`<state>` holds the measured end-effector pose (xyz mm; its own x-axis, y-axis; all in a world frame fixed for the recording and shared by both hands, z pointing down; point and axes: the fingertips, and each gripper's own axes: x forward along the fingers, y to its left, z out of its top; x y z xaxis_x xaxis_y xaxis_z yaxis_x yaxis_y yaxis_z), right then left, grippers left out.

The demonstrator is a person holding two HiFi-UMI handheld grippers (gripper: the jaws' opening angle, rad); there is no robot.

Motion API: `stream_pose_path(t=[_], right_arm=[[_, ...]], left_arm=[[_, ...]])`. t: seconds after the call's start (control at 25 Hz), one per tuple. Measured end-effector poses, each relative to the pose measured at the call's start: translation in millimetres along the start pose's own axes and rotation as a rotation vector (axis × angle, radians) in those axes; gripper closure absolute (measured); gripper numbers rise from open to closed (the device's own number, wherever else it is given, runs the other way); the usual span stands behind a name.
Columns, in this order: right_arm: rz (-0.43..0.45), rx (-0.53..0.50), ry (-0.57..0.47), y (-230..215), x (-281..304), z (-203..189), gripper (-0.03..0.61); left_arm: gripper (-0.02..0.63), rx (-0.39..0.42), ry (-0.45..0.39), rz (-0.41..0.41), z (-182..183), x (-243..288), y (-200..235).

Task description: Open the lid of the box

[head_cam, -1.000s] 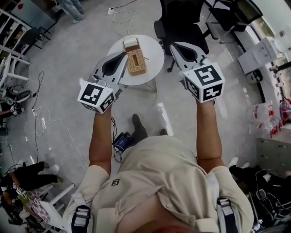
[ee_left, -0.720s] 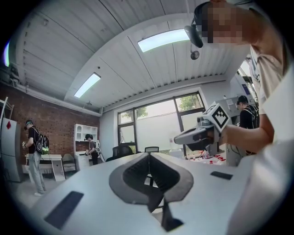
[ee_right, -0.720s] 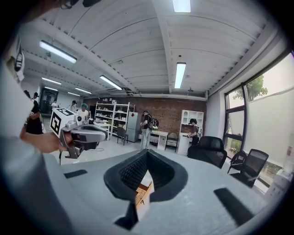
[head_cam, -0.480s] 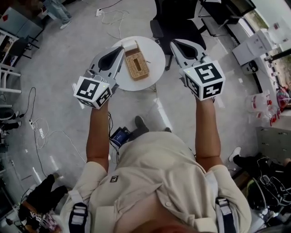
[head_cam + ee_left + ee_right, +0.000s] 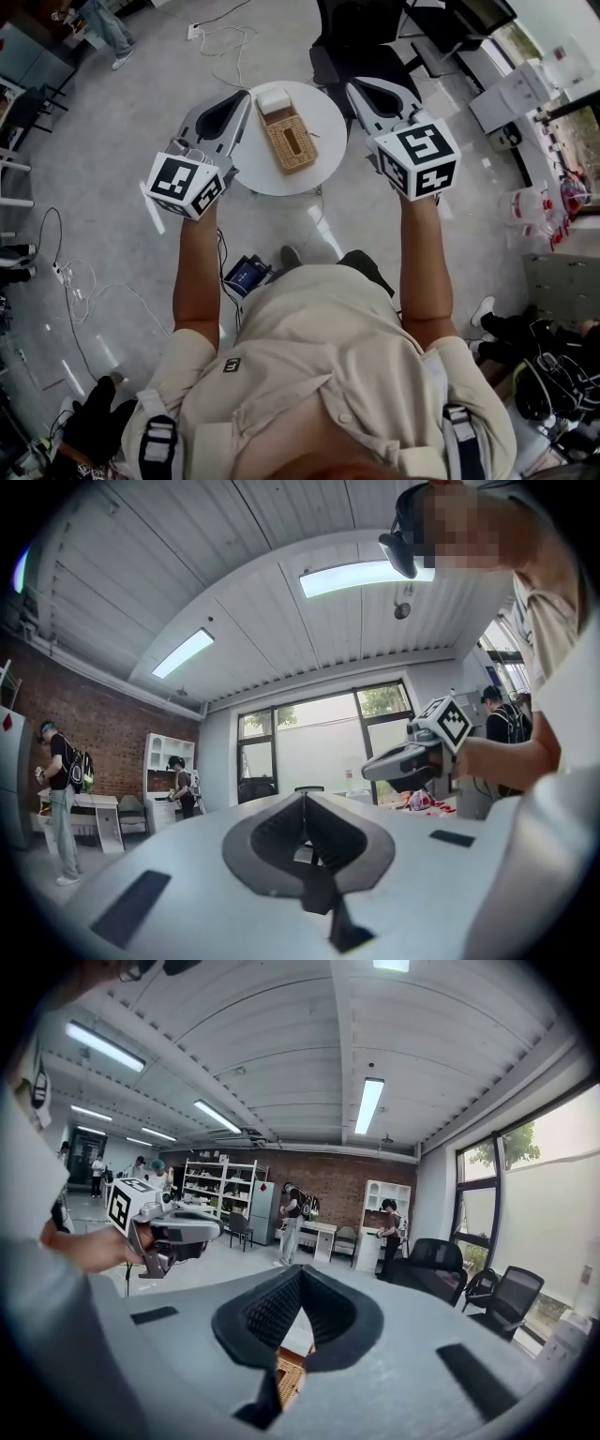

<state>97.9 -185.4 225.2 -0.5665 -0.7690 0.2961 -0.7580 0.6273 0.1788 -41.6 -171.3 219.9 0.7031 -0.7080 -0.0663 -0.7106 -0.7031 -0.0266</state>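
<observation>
**Both grippers held closed above the table, box not yet touched**

We look steeply down from the head camera at a person standing in a workshop, bare forearms stretched forward with a gripper in each hand. Ahead of them is a small round white table (image 5: 323,127), and on it lies the box (image 5: 289,143), a woven, straw-coloured oblong with a slot in its top. A small white object (image 5: 273,100) sits against its far end; we cannot tell what it is. A black office chair (image 5: 366,52) stands beyond the table.

The left gripper (image 5: 246,97) hangs over the table's left edge, and the right gripper (image 5: 353,86) over its right edge. The box lies between them, apart from both. Each gripper's own camera shows its jaws drawn together at the tips with nothing held between them. Under the right gripper's jaws we glimpse a patch of the woven box below.

We judge that the task has not really started. The woven lid (image 5: 292,155) appears to sit flat on the box, still in place, and neither gripper touches it. All of the work is left: bringing a gripper down to the box, parting its jaws, taking hold of the lid and lifting it clear, perhaps while the other steadies the box.
</observation>
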Motion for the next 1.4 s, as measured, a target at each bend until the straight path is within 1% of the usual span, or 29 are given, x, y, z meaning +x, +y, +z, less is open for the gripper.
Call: stream_pose_path(t=[0.08,0.16,0.28,0.36,0.6,0.76,0.88,1.08,1.28,1.4], right_arm=[[0.012,-0.006,0.001,-2,1,2,0.586],[0.021,-0.012,0.003,-4,1,4,0.584],[0.038,-0.015,0.001,-8,4,6,0.585],[0.063,-0.014,-0.005,-7,11,9,0.586],[0.155,-0.027,-0.028,12,34,14,0.584],[0.198,-0.028,-0.023,20,39,16,0.585],[0.223,-0.020,-0.010,25,39,14,0.584],[0.267,0.003,0.021,42,38,6,0.584],[0.309,0.025,0.043,61,26,7,0.584],[0.337,0.044,0.066,73,25,0,0.584]], left_arm=[[0.603,-0.006,-0.008,0.012,2,1,2],[0.603,-0.010,0.002,0.037,0,-2,2],[0.603,-0.013,0.007,0.054,-1,-3,1],[0.603,-0.013,0.003,0.065,0,-7,2],[0.603,0.007,0.029,0.162,-3,-31,16],[0.603,0.004,0.024,0.193,-1,-42,14],[0.603,-0.018,0.048,0.224,-4,-50,11],[0.602,-0.043,0.084,0.247,-18,-68,5],[0.602,-0.058,0.119,0.270,-13,-85,-7],[0.601,-0.075,0.149,0.280,-20,-94,-13]])
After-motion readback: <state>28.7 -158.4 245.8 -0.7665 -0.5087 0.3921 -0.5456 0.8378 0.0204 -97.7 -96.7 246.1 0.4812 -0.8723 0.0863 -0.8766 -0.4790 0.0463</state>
